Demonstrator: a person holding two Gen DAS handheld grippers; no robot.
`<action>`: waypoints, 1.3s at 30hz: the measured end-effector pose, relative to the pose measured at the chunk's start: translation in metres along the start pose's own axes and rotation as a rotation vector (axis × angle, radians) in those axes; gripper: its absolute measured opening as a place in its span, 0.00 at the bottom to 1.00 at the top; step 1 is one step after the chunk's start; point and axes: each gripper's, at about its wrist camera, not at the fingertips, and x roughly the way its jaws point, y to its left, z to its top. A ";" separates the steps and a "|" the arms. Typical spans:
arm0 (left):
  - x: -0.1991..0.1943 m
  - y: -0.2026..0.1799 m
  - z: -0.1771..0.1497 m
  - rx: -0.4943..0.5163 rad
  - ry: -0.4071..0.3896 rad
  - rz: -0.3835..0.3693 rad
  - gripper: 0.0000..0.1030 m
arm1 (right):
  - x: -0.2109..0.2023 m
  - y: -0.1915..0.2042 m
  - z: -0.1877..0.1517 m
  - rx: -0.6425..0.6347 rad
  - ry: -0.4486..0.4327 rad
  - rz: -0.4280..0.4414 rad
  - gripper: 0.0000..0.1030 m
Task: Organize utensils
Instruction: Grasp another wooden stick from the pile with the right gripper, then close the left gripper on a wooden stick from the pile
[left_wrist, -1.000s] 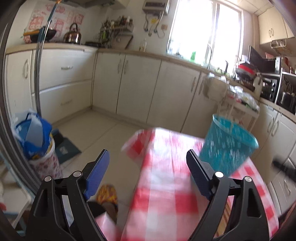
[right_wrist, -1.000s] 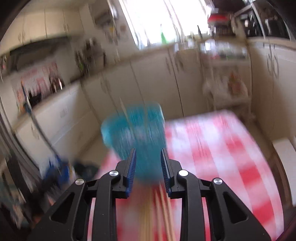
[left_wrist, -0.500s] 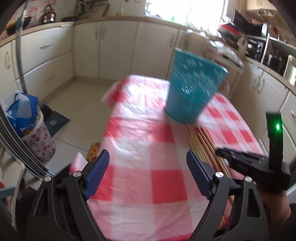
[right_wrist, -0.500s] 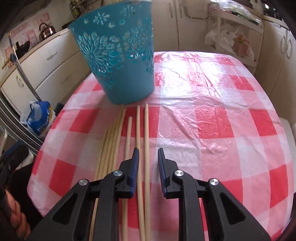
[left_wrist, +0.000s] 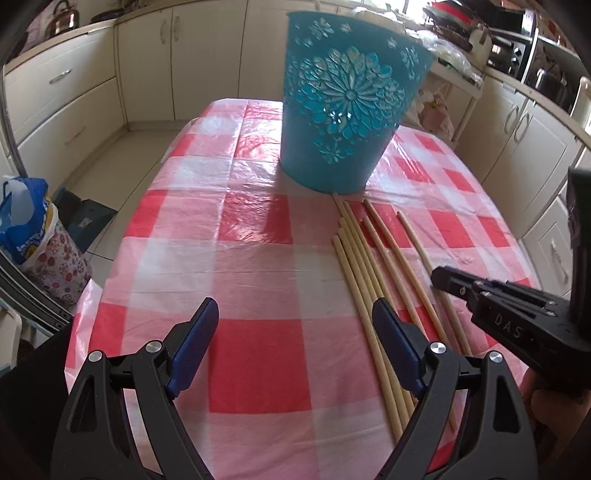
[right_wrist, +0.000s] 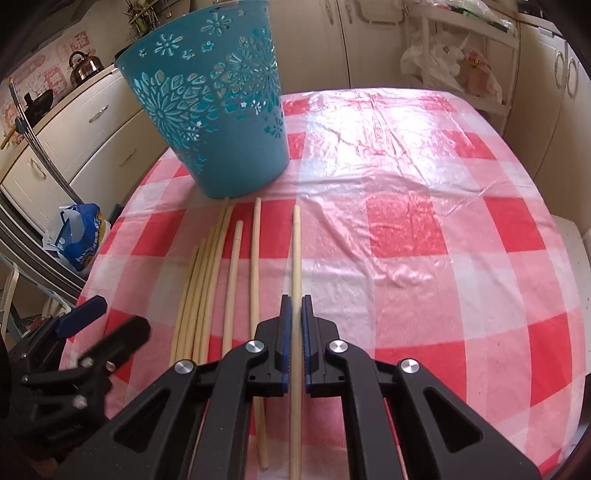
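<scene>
From the left wrist view, the left gripper (left_wrist: 295, 332) hangs spread wide and empty over the tabletop (left_wrist: 258, 354), with nothing between its blue pads. The wooden sticks (left_wrist: 369, 266) lie in a loose fan at about 3 o'clock of it, their far ends touching or just short of the foot of the teal basket (left_wrist: 343, 110), which stands upright at 12 o'clock. The right gripper (left_wrist: 443, 282) comes in at 3 o'clock, low over the outermost sticks. My worry here is the tight bundle: the sticks lie side by side and touching, so lifting one could drag or roll its neighbours toward the near edge.

From the right wrist view, the right gripper (right_wrist: 294, 306) is pinched narrow around a single stick (right_wrist: 295, 258), the one farthest right; whether the pads truly bite I cannot tell, as a thin gap shows either side. A long stick held near one end may droop or slip, and its far tip could knock the light basket (right_wrist: 218, 110) at 11 o'clock.

The tabletop (right_wrist: 424, 229) wears a glossy, wrinkled red-and-white check plastic cover, likely slippery. Around it are cream kitchen cabinets (right_wrist: 88, 122), a kettle (right_wrist: 82, 68) on the counter at 10 o'clock, and a blue bag (right_wrist: 79, 236) on the floor.
</scene>
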 end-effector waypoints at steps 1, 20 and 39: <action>0.002 -0.001 0.001 0.003 0.005 0.007 0.79 | 0.001 -0.001 0.001 0.002 -0.004 0.003 0.06; 0.012 -0.016 0.001 0.097 0.040 0.141 0.74 | 0.005 -0.015 0.005 0.058 -0.020 0.049 0.06; 0.036 -0.028 0.053 0.776 0.169 -0.209 0.53 | 0.006 -0.008 0.004 0.060 0.010 0.101 0.06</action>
